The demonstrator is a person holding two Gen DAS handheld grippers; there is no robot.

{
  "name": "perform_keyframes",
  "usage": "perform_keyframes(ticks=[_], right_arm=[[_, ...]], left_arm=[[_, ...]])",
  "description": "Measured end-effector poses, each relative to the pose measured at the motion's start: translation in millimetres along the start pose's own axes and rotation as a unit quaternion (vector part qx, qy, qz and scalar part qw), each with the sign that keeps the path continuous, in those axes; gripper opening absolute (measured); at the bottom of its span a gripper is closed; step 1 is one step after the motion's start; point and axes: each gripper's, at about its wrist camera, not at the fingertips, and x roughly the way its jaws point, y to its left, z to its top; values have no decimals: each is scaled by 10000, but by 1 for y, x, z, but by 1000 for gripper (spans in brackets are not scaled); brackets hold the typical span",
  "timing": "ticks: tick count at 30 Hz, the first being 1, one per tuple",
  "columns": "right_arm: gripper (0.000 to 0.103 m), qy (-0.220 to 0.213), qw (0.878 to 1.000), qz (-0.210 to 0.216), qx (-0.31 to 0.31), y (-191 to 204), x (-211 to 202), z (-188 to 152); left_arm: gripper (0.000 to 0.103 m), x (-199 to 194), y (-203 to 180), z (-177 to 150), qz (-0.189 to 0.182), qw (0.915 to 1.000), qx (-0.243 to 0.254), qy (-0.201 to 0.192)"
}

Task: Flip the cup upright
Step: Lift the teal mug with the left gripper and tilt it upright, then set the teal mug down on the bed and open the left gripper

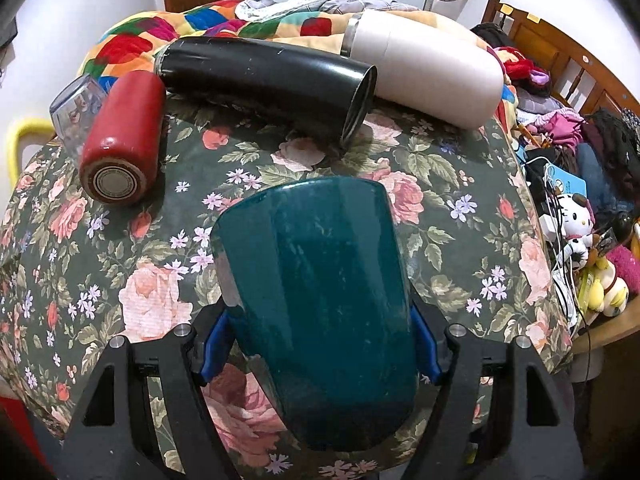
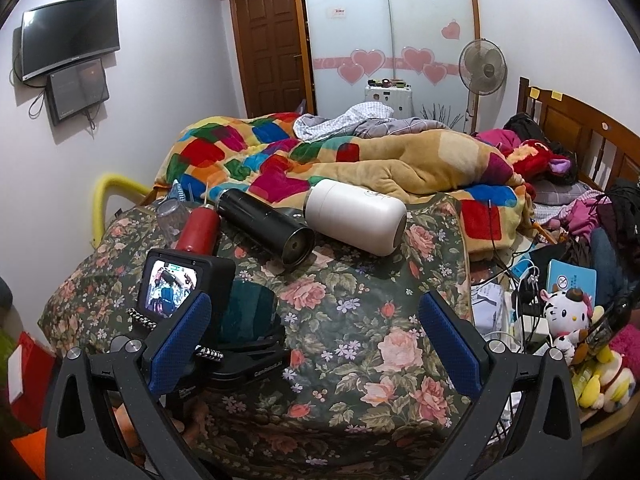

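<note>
teal cup [image 1: 316,300]: lying between the left tongs [image 1: 320,344], which are gripping its sides, long axis pointing straight ahead. right tongs [image 2: 316,340]: hanging wide and empty, cup to their left.

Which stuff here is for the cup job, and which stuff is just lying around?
For the job:
- teal cup
- left gripper, clamped on it
- right gripper, open, holding nothing

Just lying around:
- red bottle
- black flask
- white flask
- clear glass
</note>
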Motion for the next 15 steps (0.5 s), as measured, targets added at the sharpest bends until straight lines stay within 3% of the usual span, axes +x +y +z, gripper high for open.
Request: perform_keyframes(ticks=[4, 7, 15], right_arm=[[103, -11, 10000, -13, -5, 1, 0, 0], [103, -27, 10000, -27, -11, 2, -3, 0], [103, -111, 9998, -175, 46, -1, -12, 1]], left_arm=[[75, -4, 3, 1, -138, 9999, -81, 58], [83, -13, 7, 0, -243, 9995, -223, -6], [84, -52, 22, -7, -246, 9988, -386, -167]])
